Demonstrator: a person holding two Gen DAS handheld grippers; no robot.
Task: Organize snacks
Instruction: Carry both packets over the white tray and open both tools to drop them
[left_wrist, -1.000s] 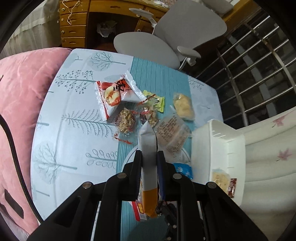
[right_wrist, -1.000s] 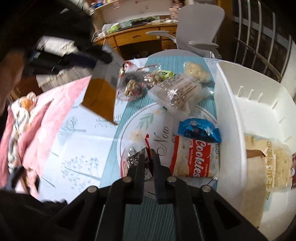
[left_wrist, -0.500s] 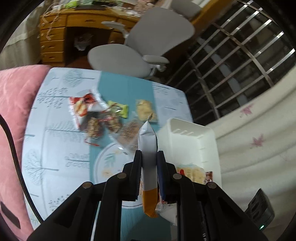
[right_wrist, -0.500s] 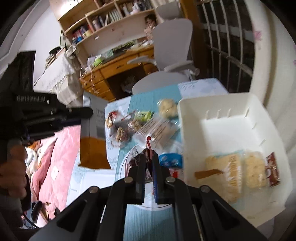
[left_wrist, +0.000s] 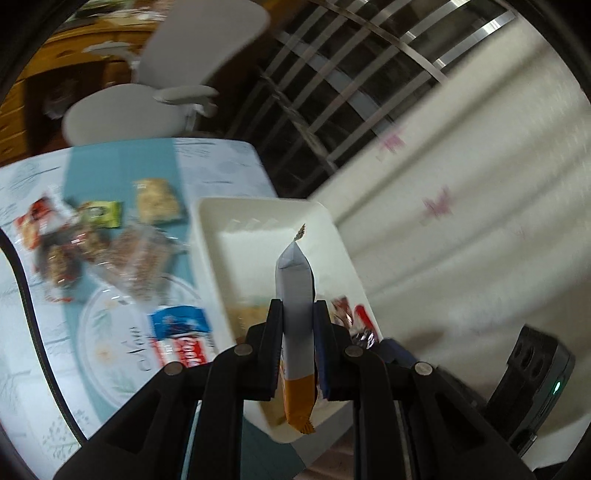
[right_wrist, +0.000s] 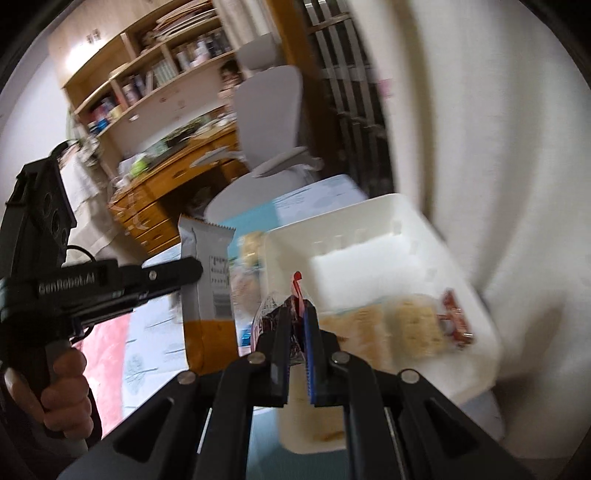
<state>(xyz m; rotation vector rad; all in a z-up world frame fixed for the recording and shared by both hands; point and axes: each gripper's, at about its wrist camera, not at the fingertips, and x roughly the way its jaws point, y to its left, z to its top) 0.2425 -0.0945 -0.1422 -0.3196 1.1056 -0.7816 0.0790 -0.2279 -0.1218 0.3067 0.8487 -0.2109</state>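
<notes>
My left gripper (left_wrist: 298, 310) is shut on a grey-and-orange snack packet (left_wrist: 293, 273), held upright over the near part of the white basket (left_wrist: 258, 210). In the right wrist view the same packet (right_wrist: 207, 266) hangs at the left, beside the basket (right_wrist: 369, 206), in the left gripper (right_wrist: 184, 271). My right gripper (right_wrist: 297, 314) is shut on a small dark shiny snack with a red strip (right_wrist: 295, 288), above the basket's near left edge. Pale cracker packs (right_wrist: 388, 321) and a small red pack (right_wrist: 456, 317) lie in the basket.
Several snacks lie on the tree-print tablecloth, among them a blue-and-red cookie pack (left_wrist: 181, 339) and a green pack (left_wrist: 101, 214). A grey office chair (left_wrist: 177, 74) and a wooden desk (right_wrist: 166, 192) stand beyond the table. A black device (left_wrist: 532, 376) lies right of the basket, a curtain behind.
Both grippers rose and swung right from above the loose snacks to over the basket, each keeping its packet. The small dark snack came up off the tablecloth.
</notes>
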